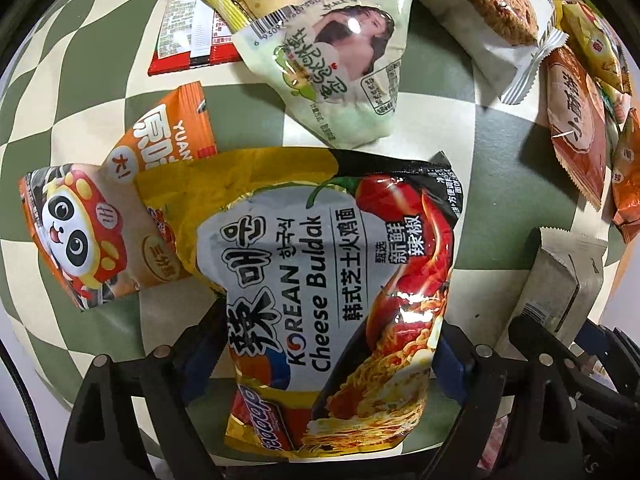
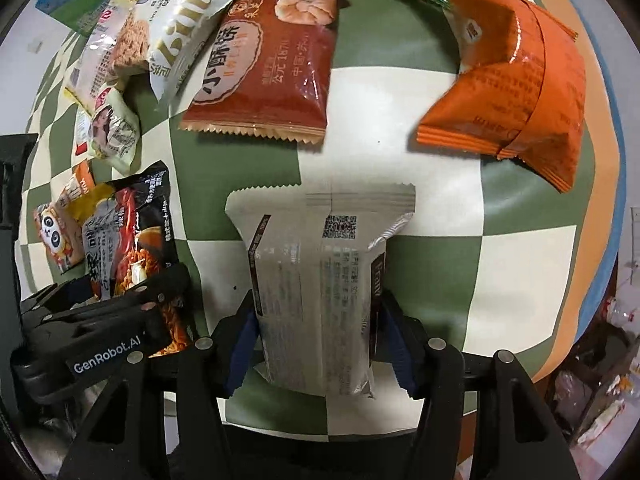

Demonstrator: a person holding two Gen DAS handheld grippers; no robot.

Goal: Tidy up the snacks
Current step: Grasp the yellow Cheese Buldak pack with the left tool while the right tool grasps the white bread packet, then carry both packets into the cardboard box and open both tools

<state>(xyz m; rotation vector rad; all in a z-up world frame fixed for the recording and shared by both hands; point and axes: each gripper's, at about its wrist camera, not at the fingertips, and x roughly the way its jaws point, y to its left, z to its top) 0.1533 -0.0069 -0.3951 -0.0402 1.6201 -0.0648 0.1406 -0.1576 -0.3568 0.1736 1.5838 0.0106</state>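
Korean Cheese Buldak noodle packet [image 1: 332, 300]: clamped across its width in the left hand-held gripper [image 1: 320, 356], long axis running straight ahead over the checkered bench [image 1: 500, 152]; right hand-held gripper [image 2: 316, 332], alongside, likewise grips a grey snack pouch [image 2: 316, 276].

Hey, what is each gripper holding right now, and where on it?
The left gripper clamps the Cheese Buldak noodle packet across its lower half. The right gripper clamps the grey snack packet by its two side edges, near its lower end.
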